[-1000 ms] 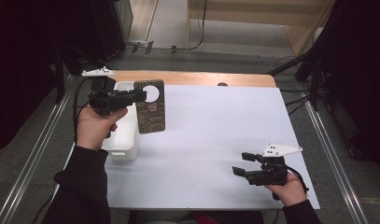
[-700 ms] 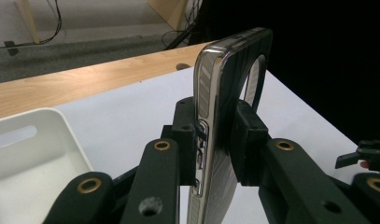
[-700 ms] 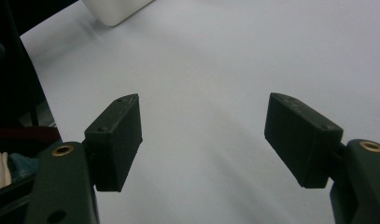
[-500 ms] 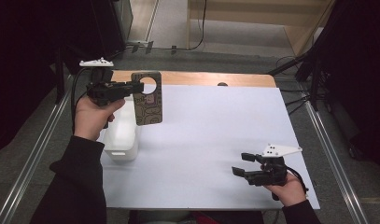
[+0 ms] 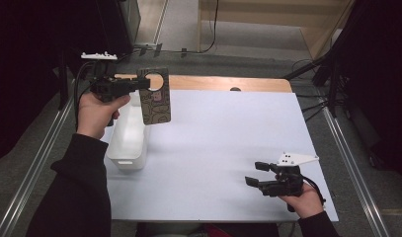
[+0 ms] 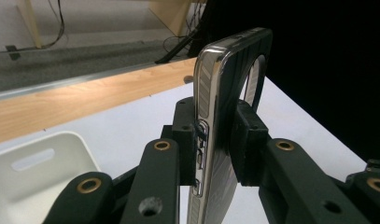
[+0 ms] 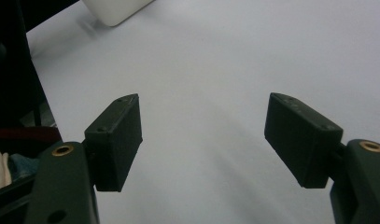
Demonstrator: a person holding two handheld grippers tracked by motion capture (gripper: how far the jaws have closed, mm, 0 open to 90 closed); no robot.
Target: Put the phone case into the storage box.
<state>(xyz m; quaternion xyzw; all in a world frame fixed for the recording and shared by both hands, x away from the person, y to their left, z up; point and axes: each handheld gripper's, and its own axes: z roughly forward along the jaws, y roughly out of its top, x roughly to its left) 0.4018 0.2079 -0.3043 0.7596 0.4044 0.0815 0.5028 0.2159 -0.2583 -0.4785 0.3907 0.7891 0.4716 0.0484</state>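
My left gripper (image 5: 145, 84) is shut on a dark patterned phone case (image 5: 155, 100) with a round camera hole. It holds the case in the air above the table's far left, over the far end of a white bin (image 5: 127, 143). In the left gripper view the case (image 6: 215, 130) stands edge-on between the two black pads (image 6: 185, 135), with its chrome-like rim toward the camera. My right gripper (image 5: 256, 174) rests low over the white tabletop (image 5: 223, 138) at the front right. Its jaws stand wide apart with nothing between them, as the right gripper view (image 7: 204, 135) shows.
The white bin (image 6: 33, 177) lies along the table's left edge, below the held case. A wooden strip (image 5: 228, 83) runs along the table's far edge. Metal rails (image 5: 351, 163) flank both sides, and dark equipment with cables stands beyond them.
My left gripper has carried the phone case farther away and slightly left, lifting it higher above the bin. The right gripper has stayed in place.
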